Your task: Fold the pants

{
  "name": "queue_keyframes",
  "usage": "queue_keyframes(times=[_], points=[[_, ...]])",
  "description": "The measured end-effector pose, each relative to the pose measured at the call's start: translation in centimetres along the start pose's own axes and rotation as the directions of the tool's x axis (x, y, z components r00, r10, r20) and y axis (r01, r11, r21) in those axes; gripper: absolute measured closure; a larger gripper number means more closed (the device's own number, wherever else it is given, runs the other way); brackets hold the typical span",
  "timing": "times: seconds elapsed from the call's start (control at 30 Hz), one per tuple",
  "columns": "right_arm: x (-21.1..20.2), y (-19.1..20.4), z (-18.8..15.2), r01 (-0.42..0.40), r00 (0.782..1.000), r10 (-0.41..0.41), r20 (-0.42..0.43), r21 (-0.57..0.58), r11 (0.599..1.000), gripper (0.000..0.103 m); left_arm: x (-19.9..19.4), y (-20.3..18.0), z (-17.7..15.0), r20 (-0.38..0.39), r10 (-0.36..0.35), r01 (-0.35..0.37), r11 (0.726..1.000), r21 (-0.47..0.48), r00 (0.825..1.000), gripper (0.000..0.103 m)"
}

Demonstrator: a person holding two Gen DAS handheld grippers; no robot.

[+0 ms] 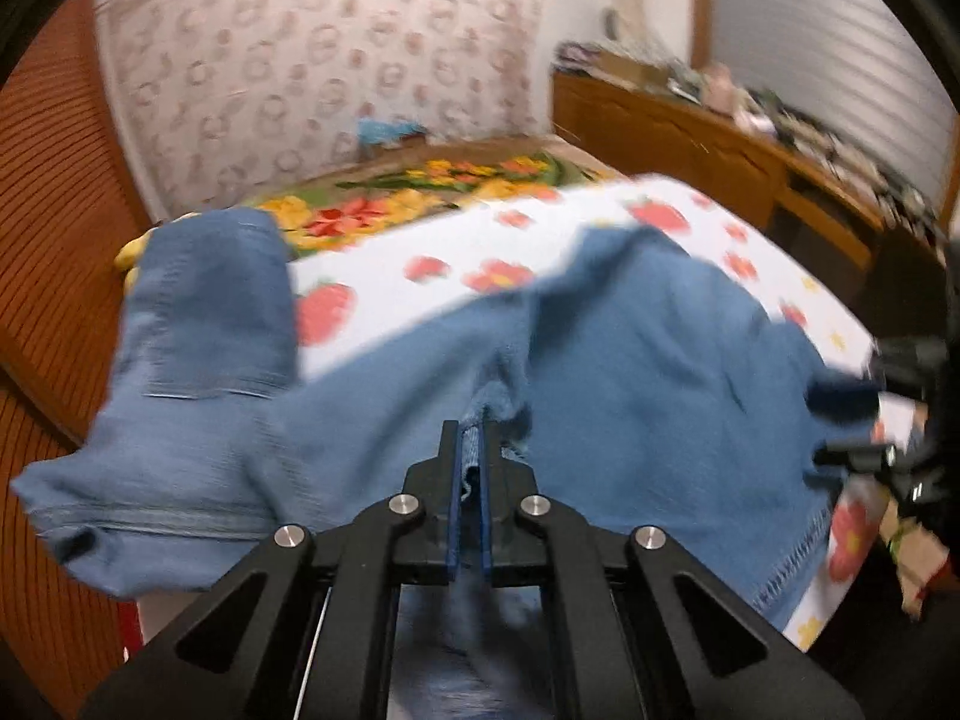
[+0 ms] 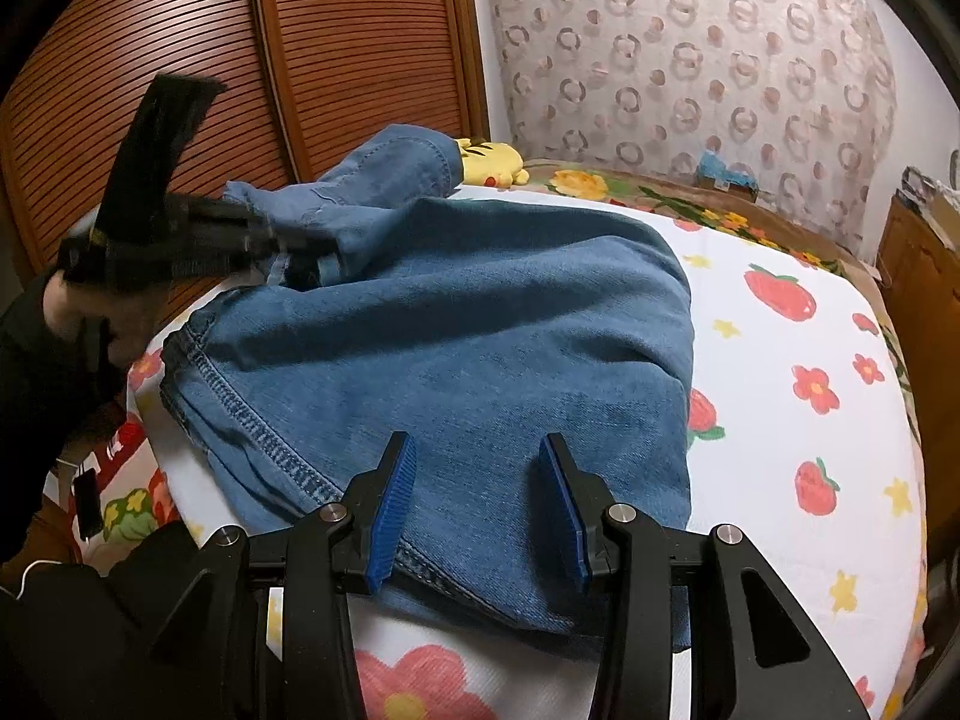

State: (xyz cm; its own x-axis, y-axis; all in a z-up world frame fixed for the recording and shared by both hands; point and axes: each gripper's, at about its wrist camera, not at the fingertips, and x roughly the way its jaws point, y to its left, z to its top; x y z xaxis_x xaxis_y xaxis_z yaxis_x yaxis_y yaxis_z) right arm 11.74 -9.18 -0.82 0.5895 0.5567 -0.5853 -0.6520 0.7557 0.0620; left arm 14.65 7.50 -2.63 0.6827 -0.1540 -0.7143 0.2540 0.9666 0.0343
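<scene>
Nearest, right tongs (image 2: 477,501) held apart over the hem of blue denim pants (image 2: 456,348), untouching; farther left, left tongs (image 1: 472,450) clamped on a fold of that denim, heaped on a strawberry-print bed sheet (image 2: 798,396); beyond, yellow plush toy (image 2: 489,161).

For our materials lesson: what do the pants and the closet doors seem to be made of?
Pants: blue denim, matte, judging by its woven texture and heavy stitched seams. Closet doors: probably wood, reddish-brown and slightly glossy, with horizontal slats.
</scene>
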Motion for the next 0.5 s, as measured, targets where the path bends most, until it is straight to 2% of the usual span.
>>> queue_keyframes(times=[0.13,0.33,0.43,0.5], points=[[0.0,-0.1,0.0,-0.001,1.0,0.001,0.0,0.002,1.0,0.058,-0.3,3.2,1.0,0.009,0.041,-0.041,0.998,-0.055,0.999,0.098],[0.3,-0.2,-0.3,-0.002,1.0,0.002,-0.005,0.014,1.0,0.058,0.9,4.3,1.3,-0.016,0.073,-0.074,0.996,-0.052,0.997,0.097],[0.2,-0.3,-0.4,-0.002,1.0,0.002,-0.003,0.016,1.0,0.058,1.0,5.2,1.5,-0.018,0.059,-0.06,0.995,-0.082,0.998,0.092],[0.1,-0.3,-0.5,-0.001,1.0,0.001,-0.002,0.016,1.0,0.058,0.8,5.6,1.6,-0.012,0.054,-0.055,0.994,-0.094,0.998,0.085]])
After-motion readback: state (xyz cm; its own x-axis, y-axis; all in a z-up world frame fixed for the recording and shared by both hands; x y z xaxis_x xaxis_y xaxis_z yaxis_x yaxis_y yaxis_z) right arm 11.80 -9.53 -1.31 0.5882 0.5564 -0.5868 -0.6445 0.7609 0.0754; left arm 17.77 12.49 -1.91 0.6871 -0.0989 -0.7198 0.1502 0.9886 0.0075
